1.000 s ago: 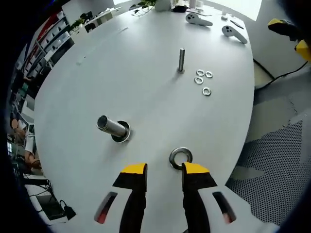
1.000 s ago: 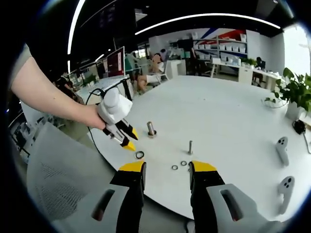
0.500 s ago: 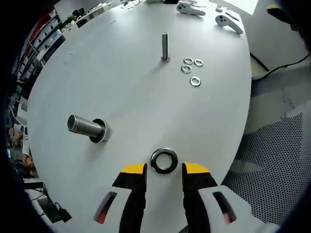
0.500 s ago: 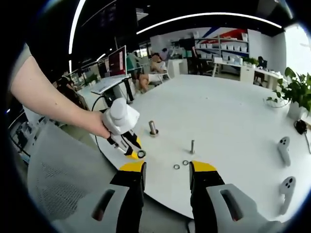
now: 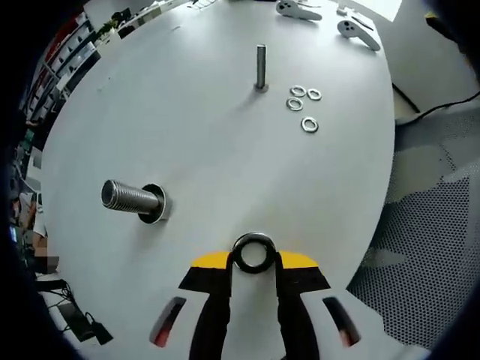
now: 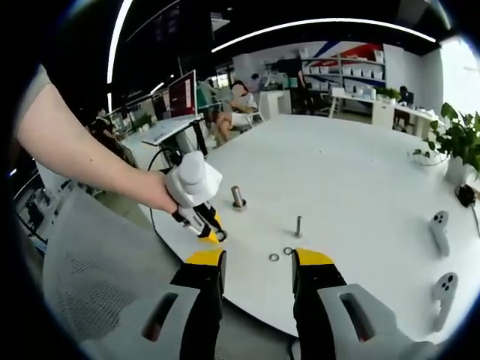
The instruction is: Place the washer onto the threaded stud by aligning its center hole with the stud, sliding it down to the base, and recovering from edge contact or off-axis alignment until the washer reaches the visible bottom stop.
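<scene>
The jaws of the left gripper (image 5: pixel 253 260) were closed on the large washer (image 5: pixel 253 253), which was held at its rim between the yellow tips near the table's front edge, its centre hole fully visible. The jaws of the right gripper (image 6: pixel 251 258) stood apart with nothing between them, raised off the white table (image 5: pixel 187 135). The thick threaded stud (image 5: pixel 129 197) was seen upright on its base washer, well apart from the held washer and to its left in the left gripper view. A thinner stud (image 5: pixel 260 67) stood farther back, with four small washers (image 5: pixel 303 106) lying loose just beside it. Two white controllers (image 5: pixel 298 10) lay at the far edge. In the right gripper view, the left gripper (image 6: pixel 207 235) was gripped by a hand (image 6: pixel 159 197); contact between the washer and the table could not be judged there.
</scene>
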Available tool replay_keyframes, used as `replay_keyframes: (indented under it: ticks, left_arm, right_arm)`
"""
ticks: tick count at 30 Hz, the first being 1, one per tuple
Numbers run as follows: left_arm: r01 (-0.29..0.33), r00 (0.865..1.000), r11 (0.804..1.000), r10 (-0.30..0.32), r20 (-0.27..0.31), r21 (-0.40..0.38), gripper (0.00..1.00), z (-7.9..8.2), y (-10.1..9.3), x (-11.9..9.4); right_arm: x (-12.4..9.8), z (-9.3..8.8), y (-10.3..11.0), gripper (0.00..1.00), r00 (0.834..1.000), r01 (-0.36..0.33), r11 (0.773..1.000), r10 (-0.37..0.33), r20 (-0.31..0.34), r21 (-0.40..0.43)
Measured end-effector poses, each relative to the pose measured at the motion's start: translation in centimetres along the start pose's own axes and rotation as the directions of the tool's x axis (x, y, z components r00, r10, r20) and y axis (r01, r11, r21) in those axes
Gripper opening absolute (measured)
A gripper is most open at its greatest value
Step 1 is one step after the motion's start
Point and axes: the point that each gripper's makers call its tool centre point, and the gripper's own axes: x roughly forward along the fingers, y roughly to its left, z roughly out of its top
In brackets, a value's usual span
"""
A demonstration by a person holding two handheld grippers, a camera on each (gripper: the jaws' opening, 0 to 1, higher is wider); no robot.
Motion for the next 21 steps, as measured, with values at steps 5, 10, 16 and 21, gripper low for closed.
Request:
replay_keyframes:
  ticks: [5,10,16,21]
  left_arm:
    - [0.000,1.000,1.000,0.000,-0.007,-0.006,0.21,-0.20,0.16,-0.08]
    - [0.003,1.000,1.000,-0.004,-0.031,-0.023,0.21,-0.54,0.40,-0.16]
    - [-0.007,0.993,1.000,0.005,-0.114,-0.014,0.21,-0.38,0.21,0.01]
    - [0.012,0.992,1.000,-0.013,-0.125,-0.008,0.25,-0.56,0.04,0.07]
  right_arm:
    - [-0.03,-0.04,0.01,0.37,1.000,0.000,1.000,0.000,-0.001,0.005]
    - [-0.06,-0.02,-0.08,0.37,1.000,0.004,1.000,-0.004,0.004,0.009]
    - [-0.02,0.01,-0.03,0.37,1.000,0.002,1.000,-0.002,0.003,0.008]
    - [-0.07,0.09,-0.03,0.37,1.000,0.000,1.000,0.000,0.010,0.013]
